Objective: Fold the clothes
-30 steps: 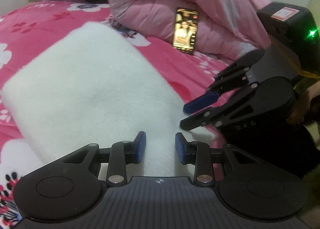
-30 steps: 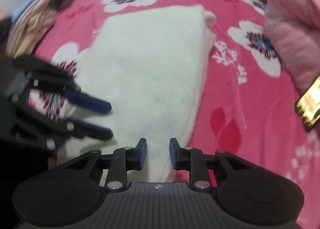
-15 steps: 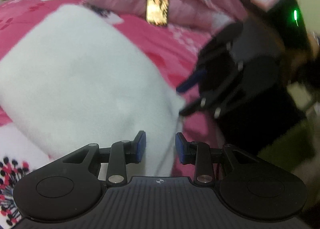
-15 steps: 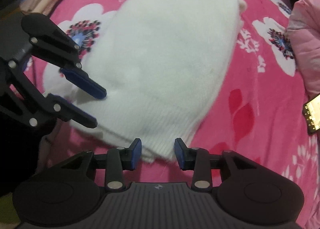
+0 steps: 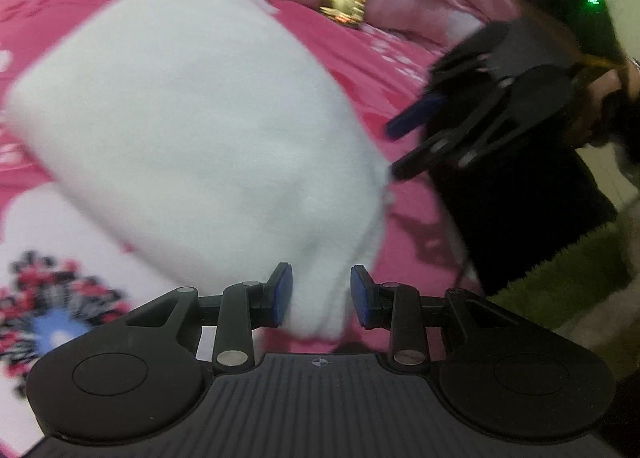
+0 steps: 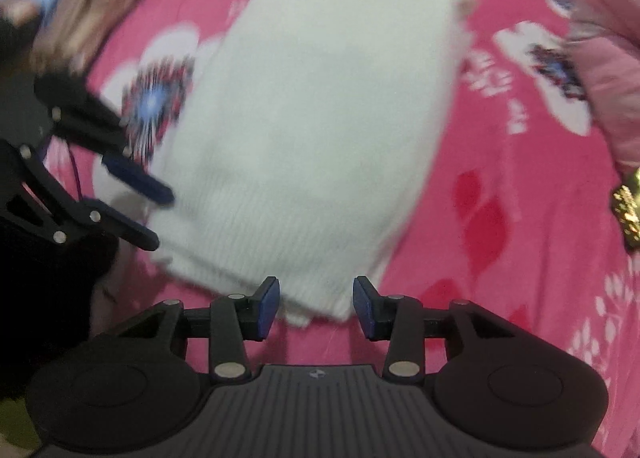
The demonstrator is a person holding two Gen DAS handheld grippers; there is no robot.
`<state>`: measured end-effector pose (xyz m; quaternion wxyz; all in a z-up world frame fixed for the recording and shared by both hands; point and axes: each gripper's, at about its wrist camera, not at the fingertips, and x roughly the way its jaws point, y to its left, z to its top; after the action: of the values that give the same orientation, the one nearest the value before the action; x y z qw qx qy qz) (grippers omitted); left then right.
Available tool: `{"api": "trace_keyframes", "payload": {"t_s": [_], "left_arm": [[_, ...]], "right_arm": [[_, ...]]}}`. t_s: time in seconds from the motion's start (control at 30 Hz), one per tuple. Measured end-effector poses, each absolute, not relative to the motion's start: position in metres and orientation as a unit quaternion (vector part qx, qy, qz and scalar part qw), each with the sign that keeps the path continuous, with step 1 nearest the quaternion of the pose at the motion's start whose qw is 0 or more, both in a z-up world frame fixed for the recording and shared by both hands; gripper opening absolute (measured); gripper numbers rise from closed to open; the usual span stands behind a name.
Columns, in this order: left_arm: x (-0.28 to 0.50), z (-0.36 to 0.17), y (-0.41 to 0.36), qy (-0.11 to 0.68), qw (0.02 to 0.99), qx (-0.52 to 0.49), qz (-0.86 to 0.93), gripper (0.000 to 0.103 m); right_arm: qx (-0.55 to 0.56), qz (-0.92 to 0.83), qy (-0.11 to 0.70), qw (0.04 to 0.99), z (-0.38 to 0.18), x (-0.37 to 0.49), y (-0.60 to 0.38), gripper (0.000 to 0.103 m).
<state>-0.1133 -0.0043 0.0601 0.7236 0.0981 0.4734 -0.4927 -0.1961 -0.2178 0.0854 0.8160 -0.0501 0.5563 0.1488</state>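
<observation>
Left wrist: sweater (image 5: 192, 130) motion-blurred.

I'm seeing my two black grippers, left gripper (image 5: 321, 296) and right gripper (image 6: 316, 304), wearing blue pads, silver screws and ribbed grey bases; a green light is glowing.
</observation>
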Motion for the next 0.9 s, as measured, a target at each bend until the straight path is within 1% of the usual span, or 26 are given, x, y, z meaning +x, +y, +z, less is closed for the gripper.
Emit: {"api": "trace_keyframes", "payload": {"t_s": [0.1,0.27,0.33,0.47,0.57,0.67,0.73,0.8,0.83,0.9], "left_arm": [[-0.104,0.07,0.006,0.472,0.742,0.079,-0.469,0.032],[-0.078,0.072,-0.006,0.472,0.803,0.052,-0.36,0.033],[-0.067,0.067,-0.015,0.482,0.819,0.05,-0.307,0.033],[-0.064,0.063,-0.015,0.501,0.822,0.041,-0.266,0.033],[-0.067,0.067,-0.018,0.508,0.824,0.047,-0.246,0.033],[-0.064,0.068,-0.022,0.519,0.821,0.048,-0.234,0.033],[-0.061,0.068,-0.024,0.527,0.818,0.046,-0.227,0.033],[-0.061,0.068,-0.026,0.528,0.818,0.051,-0.222,0.033],[-0.061,0.069,-0.027,0.528,0.819,0.053,-0.219,0.033],[-0.061,0.069,-0.03,0.528,0.819,0.058,-0.214,0.033]], "right_arm": [[-0.008,0.132,0.52,0.844,0.1,-0.187,-0.236,0.043],[-0.025,0.11,0.475,0.873,0.104,-0.17,-0.232,0.043],[-0.03,0.111,0.476,0.872,0.094,-0.162,-0.227,0.04],[-0.058,0.09,0.502,0.858,0.064,-0.155,-0.225,0.04],[-0.029,0.09,0.493,0.865,0.08,-0.155,-0.234,0.039],[-0.024,0.093,0.449,0.888,0.106,-0.147,-0.233,0.038],[-0.025,0.094,0.429,0.898,0.11,-0.136,-0.228,0.038],[-0.029,0.081,0.426,0.9,0.098,-0.125,-0.226,0.038],[-0.033,0.073,0.438,0.895,0.085,-0.119,-0.227,0.038],[-0.017,0.073,0.442,0.894,0.071,-0.118,-0.234,0.039]]}}
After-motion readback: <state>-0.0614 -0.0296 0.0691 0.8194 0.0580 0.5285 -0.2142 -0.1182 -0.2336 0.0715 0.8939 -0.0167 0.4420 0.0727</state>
